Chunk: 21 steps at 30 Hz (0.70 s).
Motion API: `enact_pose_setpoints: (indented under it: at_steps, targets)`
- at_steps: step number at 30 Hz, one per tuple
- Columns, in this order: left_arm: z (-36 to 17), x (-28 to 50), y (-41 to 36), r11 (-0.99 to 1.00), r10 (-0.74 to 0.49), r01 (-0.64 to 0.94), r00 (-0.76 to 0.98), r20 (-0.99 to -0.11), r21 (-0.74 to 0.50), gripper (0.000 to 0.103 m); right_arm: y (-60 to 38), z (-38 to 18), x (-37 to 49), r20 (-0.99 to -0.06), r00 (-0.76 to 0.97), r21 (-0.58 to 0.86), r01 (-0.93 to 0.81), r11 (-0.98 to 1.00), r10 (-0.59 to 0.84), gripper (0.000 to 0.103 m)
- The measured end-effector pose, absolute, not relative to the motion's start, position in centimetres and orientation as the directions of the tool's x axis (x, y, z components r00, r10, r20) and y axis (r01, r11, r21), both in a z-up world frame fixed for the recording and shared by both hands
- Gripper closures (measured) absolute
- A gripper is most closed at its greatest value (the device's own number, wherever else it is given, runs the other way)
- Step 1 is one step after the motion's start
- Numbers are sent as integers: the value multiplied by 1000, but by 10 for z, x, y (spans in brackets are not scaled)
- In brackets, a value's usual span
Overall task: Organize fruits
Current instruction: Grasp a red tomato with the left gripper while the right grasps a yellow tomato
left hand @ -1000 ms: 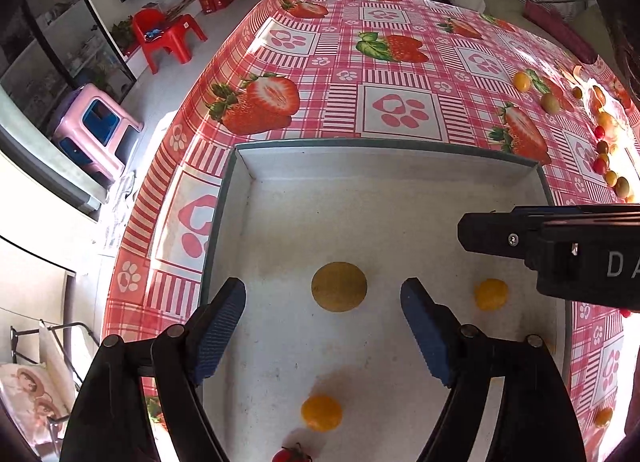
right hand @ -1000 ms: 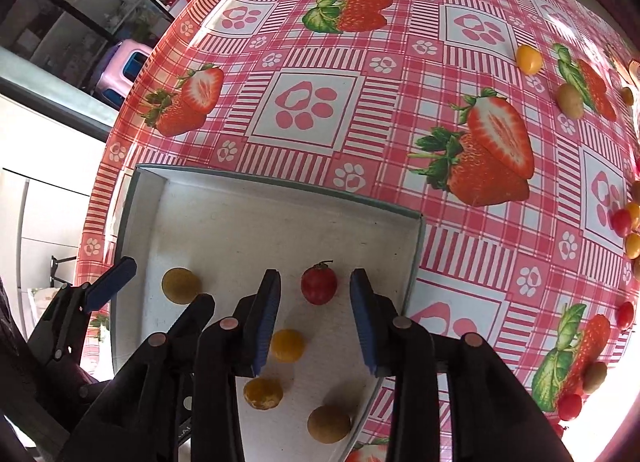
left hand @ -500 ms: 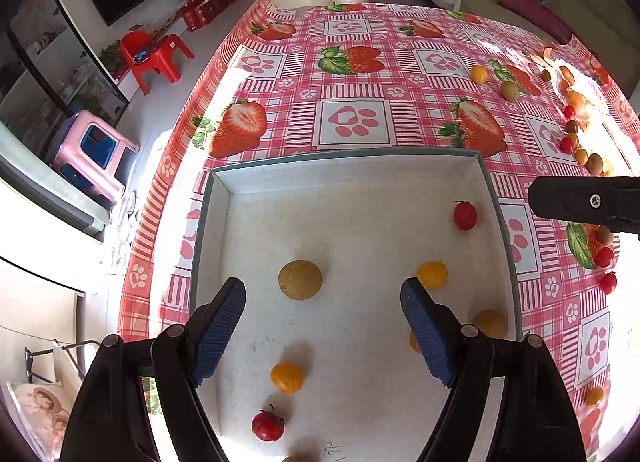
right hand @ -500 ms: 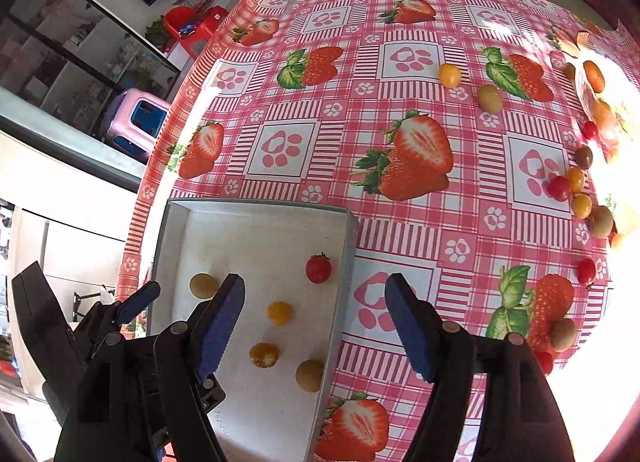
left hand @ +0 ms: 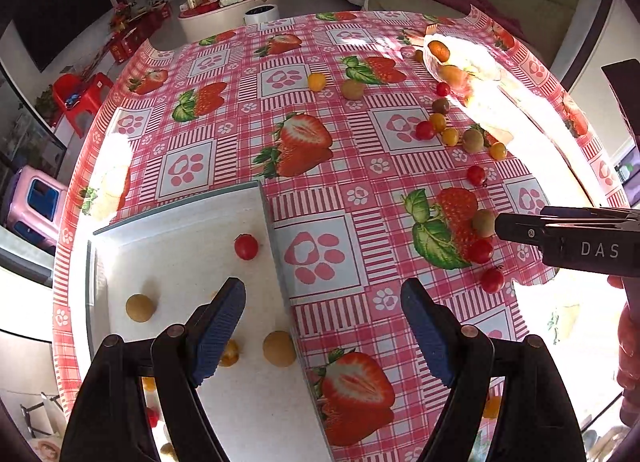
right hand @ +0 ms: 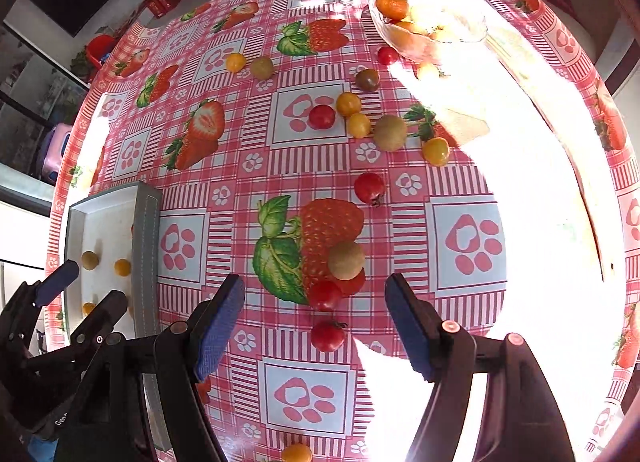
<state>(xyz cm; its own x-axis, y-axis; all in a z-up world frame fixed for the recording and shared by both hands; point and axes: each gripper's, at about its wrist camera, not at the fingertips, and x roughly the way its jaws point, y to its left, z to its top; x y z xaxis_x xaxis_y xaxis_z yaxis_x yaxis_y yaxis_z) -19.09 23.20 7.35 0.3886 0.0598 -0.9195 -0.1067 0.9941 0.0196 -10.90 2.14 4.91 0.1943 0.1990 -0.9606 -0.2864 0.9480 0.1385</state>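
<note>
Where the desk [left hand: 240, 165] edge falls away at far left, a grey tray [left hand: 276, 246] sits on the strawberry-print cloth, holding loose fruit: a tan round fruit [left hand: 140, 307] near its left wall, a red cherry tomato [left hand: 246, 246] toward its far right corner, and a second tan fruit [left hand: 279, 348] just beside the right wall. A yellow tomato [left hand: 229, 353] lies partly hidden behind the left gripper's near finger. The left gripper [left hand: 323, 332] hangs over the tray's right wall, jaws spread wide, nothing between them. Right of the tray, on bare cloth, the right gripper [right hand: 315, 320] is likewise wide open and empty, hovering above a small cluster: a red tomato with stem [right hand: 328, 336] lies between its fingers in view, another red tomato [right hand: 325, 294] just beyond it, and a tan kiwi-like fruit [right hand: 346, 260] touching or nearly touching that one, all on a printed strawberry. Further out, a lone red tomato [right hand: 369, 188] sits apart. Beyond it, a scatter of red, yellow and brown fruits [right hand: 358, 125] spreads across the mid-desk. At far right rear, a clear bowl [right hand: 460, 35] holds orange fruit [right hand: 392, 5]; strong glare washes out that side, so contents there cannot be told fully.
</note>
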Motion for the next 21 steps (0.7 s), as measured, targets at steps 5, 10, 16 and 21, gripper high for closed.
enact_pose_setpoints:
  at_steps: [5, 10, 16, 21]
  targets:
    - [63, -173, 192, 997, -1, -70, 373, -928, -29, 22, -14, 43, -93, -964, 202, 128, -227, 965, 175, 27]
    - [51, -157, 167, 996, -40, -62, 356, -934, -66, 22, -29, 38, -76, -963, 209, 117, -234, 965, 168, 30]
    - [35, -141, 149, 995, -49, -61, 336, -941, -74, 22, -41, 29, -54, -963, 197, 132, -249, 959, 184, 41]
    - [20, -134, 142, 995, -41, -75, 303, -952, -66, 22, -43, 21, -43, -960, 188, 154, -257, 954, 206, 42]
